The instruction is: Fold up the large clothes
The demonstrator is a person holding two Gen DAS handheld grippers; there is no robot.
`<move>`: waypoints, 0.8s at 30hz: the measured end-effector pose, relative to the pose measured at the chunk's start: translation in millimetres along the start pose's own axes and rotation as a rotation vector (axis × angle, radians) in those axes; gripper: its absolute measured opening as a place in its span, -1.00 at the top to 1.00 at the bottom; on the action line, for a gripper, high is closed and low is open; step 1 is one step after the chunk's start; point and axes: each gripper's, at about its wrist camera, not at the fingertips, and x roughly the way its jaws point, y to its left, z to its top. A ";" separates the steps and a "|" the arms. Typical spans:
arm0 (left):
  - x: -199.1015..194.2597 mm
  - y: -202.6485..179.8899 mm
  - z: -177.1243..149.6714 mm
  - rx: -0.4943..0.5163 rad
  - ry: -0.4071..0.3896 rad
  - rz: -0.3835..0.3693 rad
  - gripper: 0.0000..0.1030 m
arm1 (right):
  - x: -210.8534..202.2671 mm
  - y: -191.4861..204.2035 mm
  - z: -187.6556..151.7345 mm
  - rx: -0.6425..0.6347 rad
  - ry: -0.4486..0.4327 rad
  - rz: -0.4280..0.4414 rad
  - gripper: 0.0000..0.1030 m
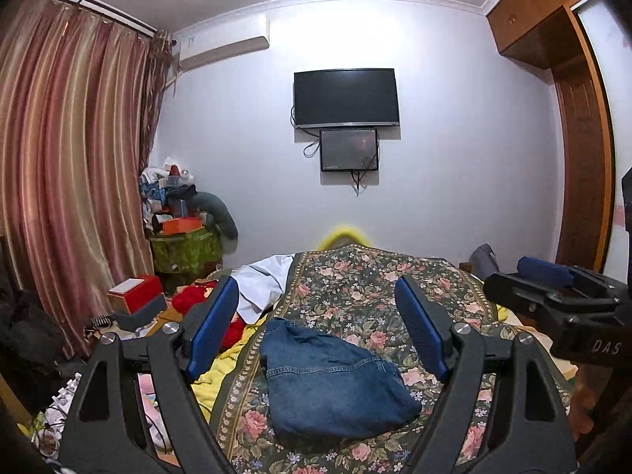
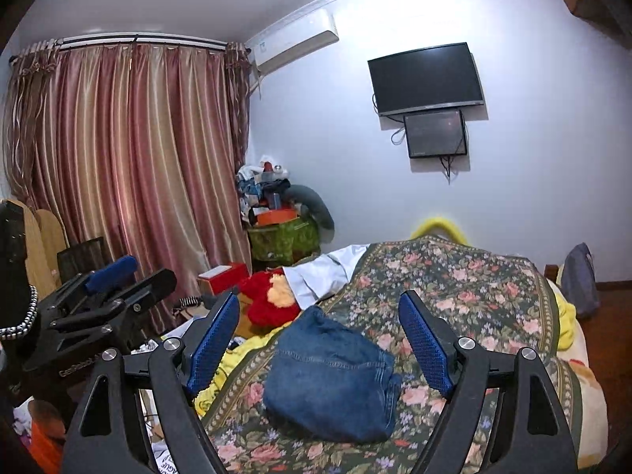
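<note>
A folded blue denim garment (image 1: pixel 331 379) lies in a compact bundle on the floral bedspread (image 1: pixel 355 288). It also shows in the right wrist view (image 2: pixel 331 379). My left gripper (image 1: pixel 320 316) is open and empty, raised above and just behind the denim, blue pads (image 1: pixel 215 324) wide apart. My right gripper (image 2: pixel 320 328) is likewise open and empty, hovering above the denim. Each gripper shows in the other's view: the right one (image 1: pixel 553 296) at the right edge, the left one (image 2: pixel 106 288) at the left.
A white garment (image 1: pixel 260 280) and a red plush toy (image 2: pixel 272 296) lie at the bed's far left. A yellow blanket (image 1: pixel 221 359) hangs off the left edge. A red box (image 1: pixel 136 292), cluttered pile (image 1: pixel 181 221), curtain (image 1: pixel 67 181) and wall television (image 1: pixel 345 96) stand beyond.
</note>
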 end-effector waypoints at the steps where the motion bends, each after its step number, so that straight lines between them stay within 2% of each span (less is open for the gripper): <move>1: -1.5 -1.0 -1.1 -0.001 0.000 0.000 -0.72 | -2.9 -0.3 -2.2 0.004 -0.002 0.000 -0.76; 2: -3.2 -1.6 -2.2 -0.003 0.002 0.000 -0.76 | -7.5 0.9 -4.8 0.009 -0.010 0.000 -0.88; 5: -6.1 -2.5 -5.4 -0.002 0.002 0.009 -0.86 | -15.7 3.8 -9.3 0.001 -0.019 -0.013 -1.00; 8: -6.6 -2.3 -8.3 -0.005 0.010 0.010 -0.95 | -17.5 7.3 -11.2 -0.010 -0.009 -0.034 -1.00; 15: -6.1 1.8 -13.1 -0.018 0.025 0.015 -0.96 | -12.4 8.9 -16.7 -0.002 0.039 -0.045 -1.00; 24: -4.4 8.4 -18.0 -0.052 0.035 0.015 -0.97 | -9.3 9.0 -15.8 -0.012 0.041 -0.053 -1.00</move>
